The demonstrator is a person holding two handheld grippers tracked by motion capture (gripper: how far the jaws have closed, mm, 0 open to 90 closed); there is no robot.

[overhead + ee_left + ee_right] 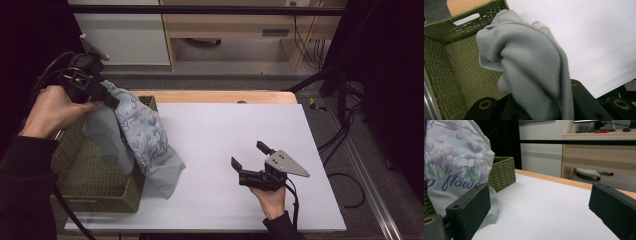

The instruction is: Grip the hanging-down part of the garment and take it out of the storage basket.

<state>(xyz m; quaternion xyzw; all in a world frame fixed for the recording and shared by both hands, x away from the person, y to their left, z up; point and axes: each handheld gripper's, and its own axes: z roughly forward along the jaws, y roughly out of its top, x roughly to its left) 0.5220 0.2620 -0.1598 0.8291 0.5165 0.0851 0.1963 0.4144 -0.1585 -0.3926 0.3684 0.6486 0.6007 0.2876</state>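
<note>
White sheeting covers the table where you work, wooden furniture and cables behind it. At the table's left end sits a woven green basket, and your left gripper is raised above its far corner, jaws clamped tight on a bunched fold of a pale grey garment printed with purple tulips and lettering. From that grip the garment hangs down over the basket's right wall, its lower end resting on the white surface just beside the basket. In the left gripper view the ribbed grey cloth rises out from between the black jaws, the basket's open inside below and to the left of it. Your right gripper is held low over the table near its front edge, well apart from the garment, its jaws spread wide with nothing between them. In the right gripper view the two black fingers frame bare white surface, with the printed cloth and basket beyond the left one
</note>
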